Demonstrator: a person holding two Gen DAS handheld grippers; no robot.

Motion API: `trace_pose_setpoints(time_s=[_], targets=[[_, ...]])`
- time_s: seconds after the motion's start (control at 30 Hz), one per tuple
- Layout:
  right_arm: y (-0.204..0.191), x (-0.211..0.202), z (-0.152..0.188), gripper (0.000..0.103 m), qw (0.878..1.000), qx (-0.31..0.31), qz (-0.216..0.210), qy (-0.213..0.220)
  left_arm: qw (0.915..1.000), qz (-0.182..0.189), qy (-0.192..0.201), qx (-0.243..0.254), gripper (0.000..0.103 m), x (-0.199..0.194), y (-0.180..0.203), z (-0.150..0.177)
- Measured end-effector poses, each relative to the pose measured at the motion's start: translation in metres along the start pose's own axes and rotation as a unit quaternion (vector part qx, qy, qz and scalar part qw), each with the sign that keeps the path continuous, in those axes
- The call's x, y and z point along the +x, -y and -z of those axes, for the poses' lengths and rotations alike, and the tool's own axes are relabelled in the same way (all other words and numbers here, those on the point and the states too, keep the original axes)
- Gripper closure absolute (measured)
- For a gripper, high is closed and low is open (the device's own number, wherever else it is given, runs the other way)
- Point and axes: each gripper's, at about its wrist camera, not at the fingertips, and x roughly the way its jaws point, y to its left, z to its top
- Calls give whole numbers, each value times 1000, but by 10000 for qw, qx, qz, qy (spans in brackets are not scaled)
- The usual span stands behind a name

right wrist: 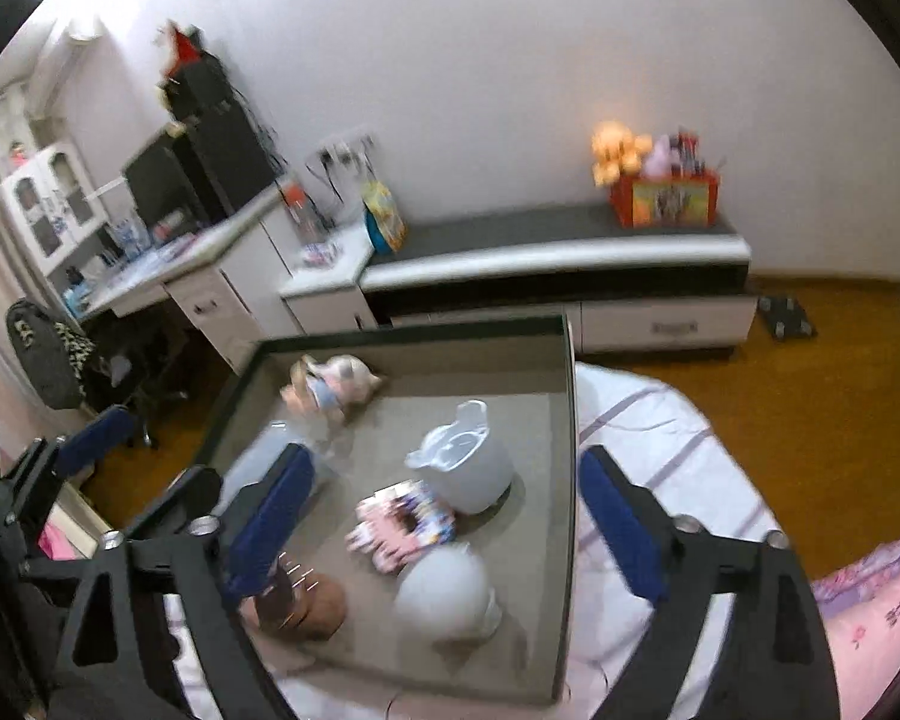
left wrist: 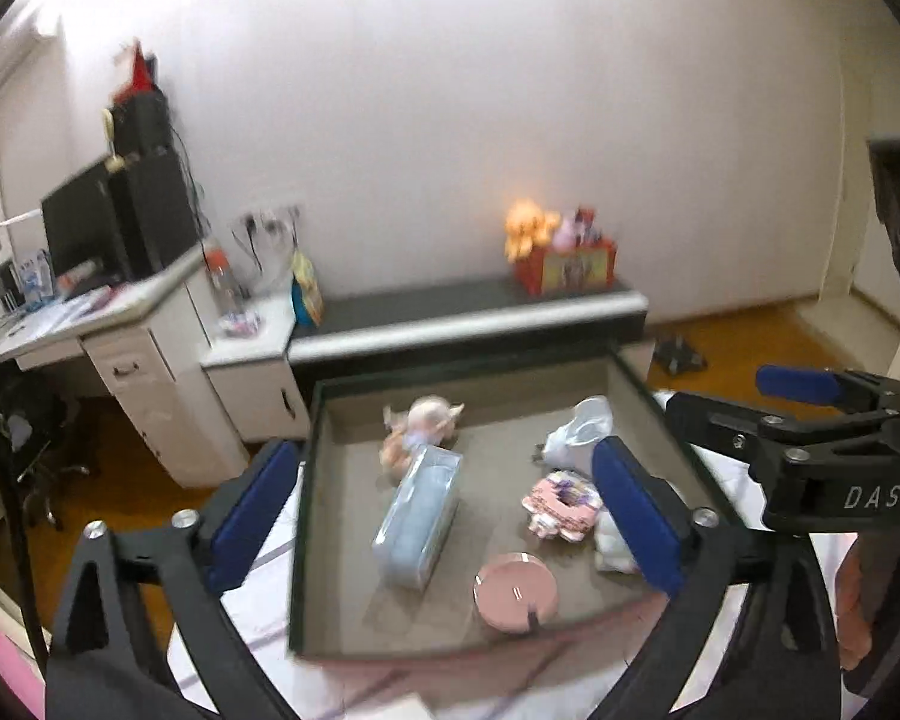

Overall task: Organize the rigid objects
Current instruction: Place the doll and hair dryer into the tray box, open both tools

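A grey tray with a dark rim point(left wrist: 303, 480) point(right wrist: 570, 420) lies on a striped bed sheet. It holds a pale blue box point(left wrist: 417, 516), a pink round dish point(left wrist: 515, 591) point(right wrist: 312, 600), a pink patterned piece point(left wrist: 561, 504) point(right wrist: 402, 522), a white lidded jug point(left wrist: 576, 432) point(right wrist: 462, 462), a white rounded object point(right wrist: 444, 594) and a small doll point(left wrist: 420, 426) point(right wrist: 330, 387). My left gripper point(left wrist: 444, 516) hovers open over the tray, its blue pads well apart and touching nothing. My right gripper point(right wrist: 444, 522) is also open and empty above the tray's right side.
The striped sheet point(right wrist: 642, 420) surrounds the tray. Beyond it run a low white cabinet point(right wrist: 570, 252) bearing a red toy box point(right wrist: 666, 198) and a white desk with a monitor point(left wrist: 84, 222). Wooden floor point(right wrist: 810, 396) lies right. A hand point(left wrist: 852, 600) shows at the edge.
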Motion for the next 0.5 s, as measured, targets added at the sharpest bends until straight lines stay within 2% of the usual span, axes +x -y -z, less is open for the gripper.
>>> trace_pose_setpoints(time_s=[0.1, 0.17, 0.3, 0.5], targets=[[-23, -56, 27, 0, 9975, -297, -56, 638, 9990, -136, 421, 36, 0, -53, 2, 17], [-35, -81, 41, 0, 9950, -403, 32, 913, 9973, -303, 669, 7, 0, -86, 5, 31], [-53, -137, 82, 0, 9867, -503, 193, 1531, 9931, -533, 999, -298, 0, -137, 1, 56], [-74, -188, 128, 0, 9739, -721, 576, 2074, 9902, -447, 1203, -556, 0, -187, -2, 81]])
